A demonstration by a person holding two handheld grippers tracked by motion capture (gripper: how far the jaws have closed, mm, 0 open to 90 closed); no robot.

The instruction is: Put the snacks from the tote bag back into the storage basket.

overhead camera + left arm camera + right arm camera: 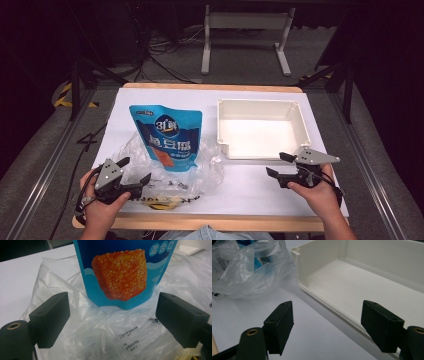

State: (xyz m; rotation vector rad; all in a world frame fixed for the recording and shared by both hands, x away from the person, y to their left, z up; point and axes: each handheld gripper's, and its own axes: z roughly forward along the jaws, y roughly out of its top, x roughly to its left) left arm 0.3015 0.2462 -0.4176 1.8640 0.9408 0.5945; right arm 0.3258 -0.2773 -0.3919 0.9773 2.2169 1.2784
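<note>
A blue snack pouch (169, 136) with an orange picture (120, 273) lies flat on the white table, its lower end resting on a crumpled clear plastic bag (192, 172). My left gripper (134, 171) is open at the bag's near left edge, its jaws spread over the clear plastic bag (117, 337) with nothing between them. My right gripper (276, 165) is open over the bare table just in front of the empty white tray (301, 122). The tray's near wall (329, 303) runs between the right gripper's jaws.
Something yellow (161, 202) shows under the bag near the table's wooden front edge (210, 222). The tray stands at the back right. Bare white table lies between the two grippers. A desk frame (245, 30) stands on the floor beyond the table.
</note>
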